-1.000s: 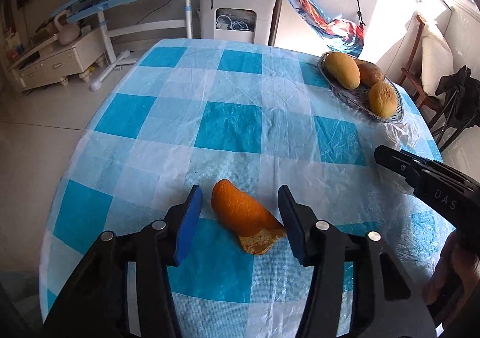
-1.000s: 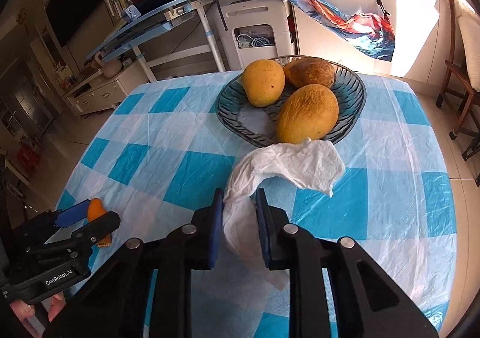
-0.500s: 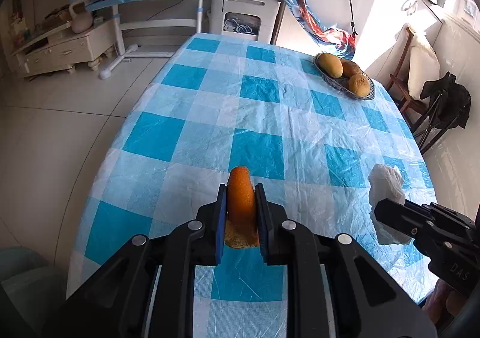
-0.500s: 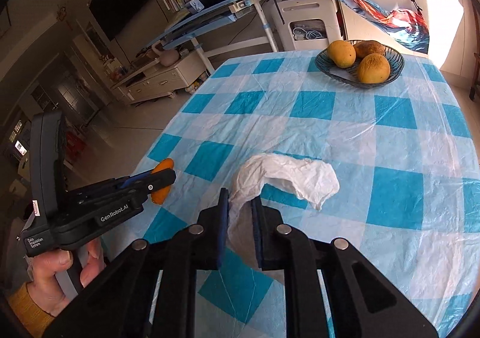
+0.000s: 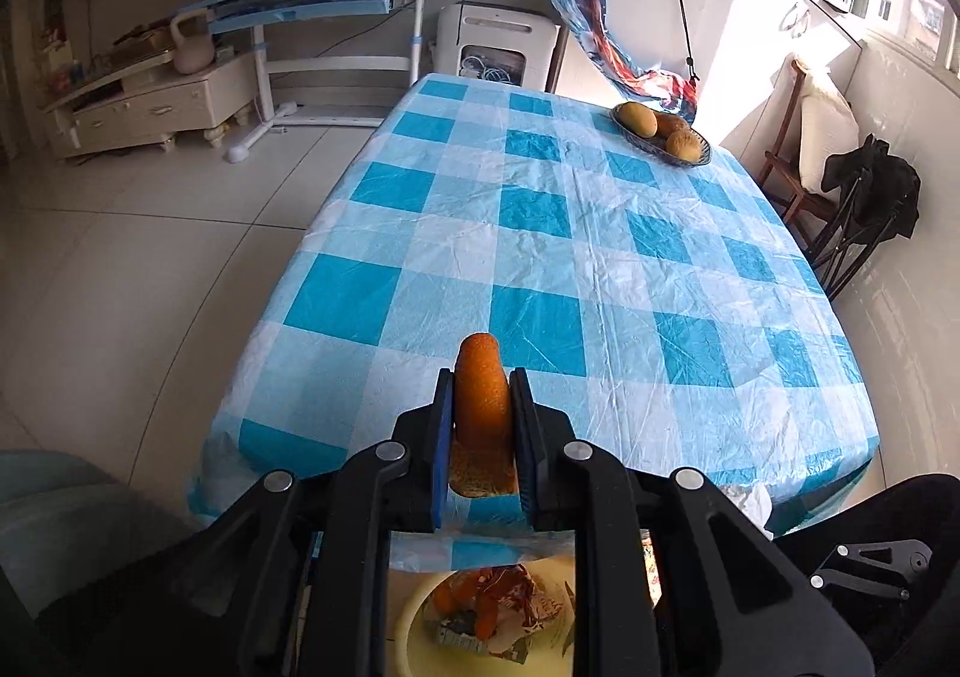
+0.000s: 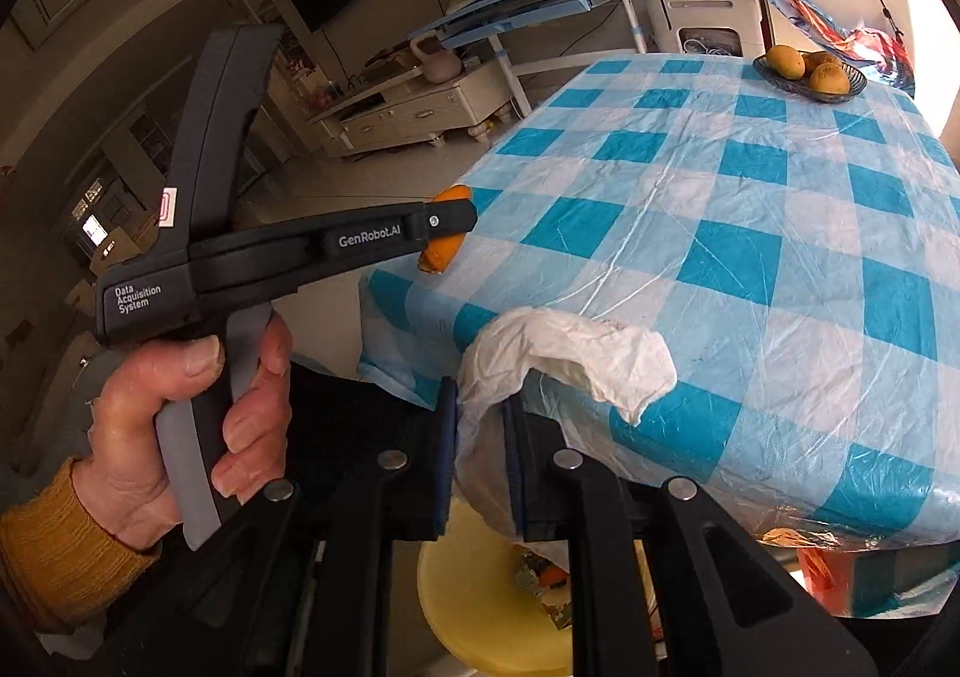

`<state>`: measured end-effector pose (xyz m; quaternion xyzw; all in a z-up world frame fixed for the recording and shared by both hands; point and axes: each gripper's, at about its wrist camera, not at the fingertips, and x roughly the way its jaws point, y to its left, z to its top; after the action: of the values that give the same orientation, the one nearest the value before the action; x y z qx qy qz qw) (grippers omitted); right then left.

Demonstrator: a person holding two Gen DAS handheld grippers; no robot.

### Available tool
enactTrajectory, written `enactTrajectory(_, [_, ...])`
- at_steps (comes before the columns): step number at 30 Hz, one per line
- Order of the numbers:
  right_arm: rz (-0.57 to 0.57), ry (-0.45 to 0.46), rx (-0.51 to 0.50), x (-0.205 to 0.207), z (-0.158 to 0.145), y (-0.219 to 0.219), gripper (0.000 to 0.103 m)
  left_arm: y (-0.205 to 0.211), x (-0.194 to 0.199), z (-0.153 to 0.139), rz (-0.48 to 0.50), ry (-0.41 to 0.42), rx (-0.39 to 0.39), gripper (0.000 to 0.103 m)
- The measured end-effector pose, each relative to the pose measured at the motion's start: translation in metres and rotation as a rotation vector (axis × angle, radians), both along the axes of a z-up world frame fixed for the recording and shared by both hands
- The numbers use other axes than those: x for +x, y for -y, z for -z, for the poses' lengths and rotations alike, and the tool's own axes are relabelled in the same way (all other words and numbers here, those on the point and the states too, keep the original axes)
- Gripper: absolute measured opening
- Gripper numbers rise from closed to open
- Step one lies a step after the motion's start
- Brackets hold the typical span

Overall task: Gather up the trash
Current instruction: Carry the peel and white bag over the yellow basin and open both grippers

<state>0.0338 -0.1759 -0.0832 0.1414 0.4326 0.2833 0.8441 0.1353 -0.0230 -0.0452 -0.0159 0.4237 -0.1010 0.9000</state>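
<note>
My left gripper (image 5: 480, 407) is shut on an orange peel (image 5: 482, 395) and holds it in the air off the near edge of the table. The peel also shows in the right wrist view (image 6: 443, 251), clamped in the left gripper (image 6: 447, 224). My right gripper (image 6: 480, 437) is shut on a crumpled white tissue (image 6: 570, 347), held by the table's near edge. Below both grippers stands a yellow trash bin (image 5: 414, 623) with wrappers and peel inside; it also shows in the right wrist view (image 6: 474, 599).
The table (image 5: 540, 209) has a blue and white checked plastic cloth. A glass bowl with fruit (image 5: 663, 134) stands at its far right corner. A wooden chair (image 5: 798, 137) and a black folded item stand at the right. A desk and cabinet are beyond.
Both grippers have drawn back from the table toward its near edge, carrying the peel and the tissue. The yellow bin has come into view beneath them.
</note>
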Motion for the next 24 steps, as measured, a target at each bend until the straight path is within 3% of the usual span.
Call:
enactTrajectory(11, [-0.007,-0.014,0.028,-0.039,0.004,-0.010,0.016,-0.020,-0.051,-0.007,0.000,0.023,-0.028,0.017])
enactTrajectory(24, [0.018,-0.066,0.079,-0.045,0.016,-0.003,0.016,-0.024,-0.091,0.030,0.023,-0.119,-0.020,0.017])
